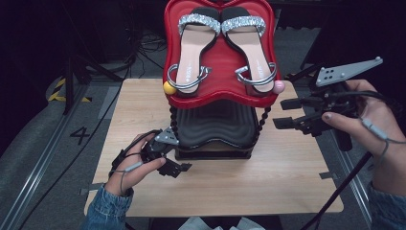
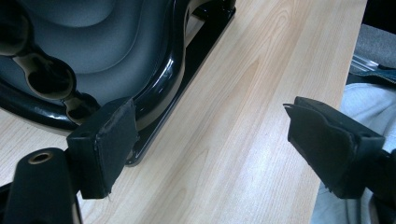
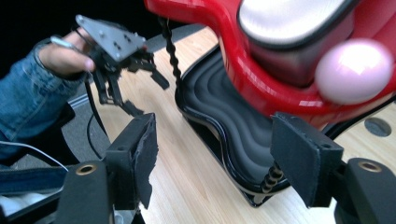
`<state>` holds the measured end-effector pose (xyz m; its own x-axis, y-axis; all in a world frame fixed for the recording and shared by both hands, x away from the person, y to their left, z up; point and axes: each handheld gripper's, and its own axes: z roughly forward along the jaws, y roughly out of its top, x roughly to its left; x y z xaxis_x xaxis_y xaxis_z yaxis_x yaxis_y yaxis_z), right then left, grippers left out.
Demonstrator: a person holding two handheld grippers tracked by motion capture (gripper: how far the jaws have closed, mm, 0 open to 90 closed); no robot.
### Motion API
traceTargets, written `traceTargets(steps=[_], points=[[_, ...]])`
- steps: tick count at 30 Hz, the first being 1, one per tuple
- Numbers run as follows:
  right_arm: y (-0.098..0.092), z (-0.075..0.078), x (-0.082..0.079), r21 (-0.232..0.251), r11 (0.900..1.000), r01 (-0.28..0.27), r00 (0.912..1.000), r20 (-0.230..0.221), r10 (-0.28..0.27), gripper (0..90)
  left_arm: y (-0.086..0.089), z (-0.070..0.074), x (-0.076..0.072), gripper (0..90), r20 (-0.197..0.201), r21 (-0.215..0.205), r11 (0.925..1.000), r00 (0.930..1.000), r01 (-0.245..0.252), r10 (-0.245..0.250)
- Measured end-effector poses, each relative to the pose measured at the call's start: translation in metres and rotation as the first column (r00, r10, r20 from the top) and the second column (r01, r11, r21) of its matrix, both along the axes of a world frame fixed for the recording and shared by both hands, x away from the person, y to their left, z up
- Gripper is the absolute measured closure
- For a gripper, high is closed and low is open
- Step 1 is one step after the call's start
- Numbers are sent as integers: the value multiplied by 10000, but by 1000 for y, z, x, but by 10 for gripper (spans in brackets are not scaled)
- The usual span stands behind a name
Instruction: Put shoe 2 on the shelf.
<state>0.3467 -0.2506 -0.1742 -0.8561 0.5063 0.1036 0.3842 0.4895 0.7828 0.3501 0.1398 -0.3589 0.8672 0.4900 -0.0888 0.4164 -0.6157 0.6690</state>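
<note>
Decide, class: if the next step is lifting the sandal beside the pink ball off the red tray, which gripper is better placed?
Right, probably. The right gripper hangs open just below the pink ball, beside that sandal. The left gripper sits low on the table at the black tray.

The two-tier rack [image 1: 218, 120] stands mid-table [image 1: 287, 187], its red tray [image 1: 220, 57] overhanging the black tray [image 1: 215, 127]. Bare wood lies in front of the rack and at both its sides. Beaded posts [image 1: 263, 120] stand at the rack's front corners, flanking the gap between trays.
</note>
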Motion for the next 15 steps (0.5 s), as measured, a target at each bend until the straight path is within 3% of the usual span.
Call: traceTargets(steps=[6, 15], points=[[0, -23, 4, 26, 10000, -33, 9998, -186, 33, 320, 0, -1, -2, 163, -43, 68, 10000, 10000, 16, -15], [5, -62, 8, -139, 9986, -519, 9983, -278, 515, 315, 6, -3, -4, 164, -2, 147, 9996, 9997, -231, 231]])
